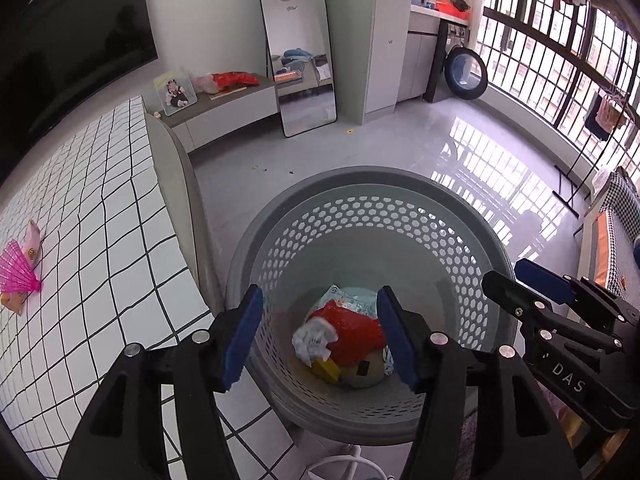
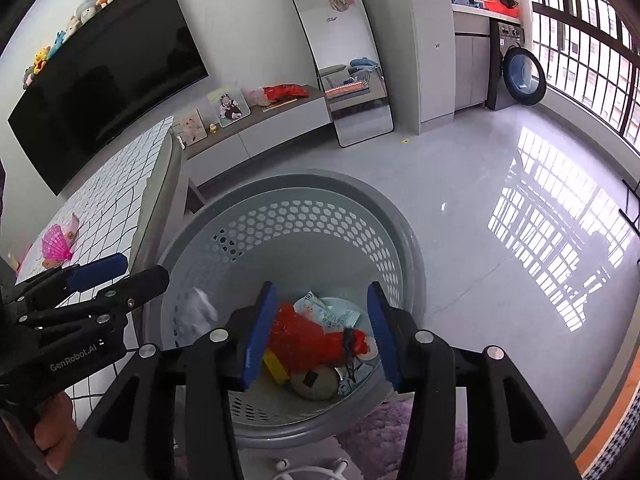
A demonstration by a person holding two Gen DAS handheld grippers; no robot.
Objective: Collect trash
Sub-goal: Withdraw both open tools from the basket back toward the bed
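Only the right wrist view shows plush toys point(image 2: 72, 20) atop the television point(image 2: 104, 80).

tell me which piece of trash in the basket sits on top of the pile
The red plastic bag. It lies over the yellow piece, the round tan item and the pale blue wrapper, all deeper in the grey basket. Both claws hang open above.

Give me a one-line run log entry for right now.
left gripper: open, empty, over basket | right gripper: open, empty, over basket | basket: red bag, wrappers | bed: pink fan uncollected
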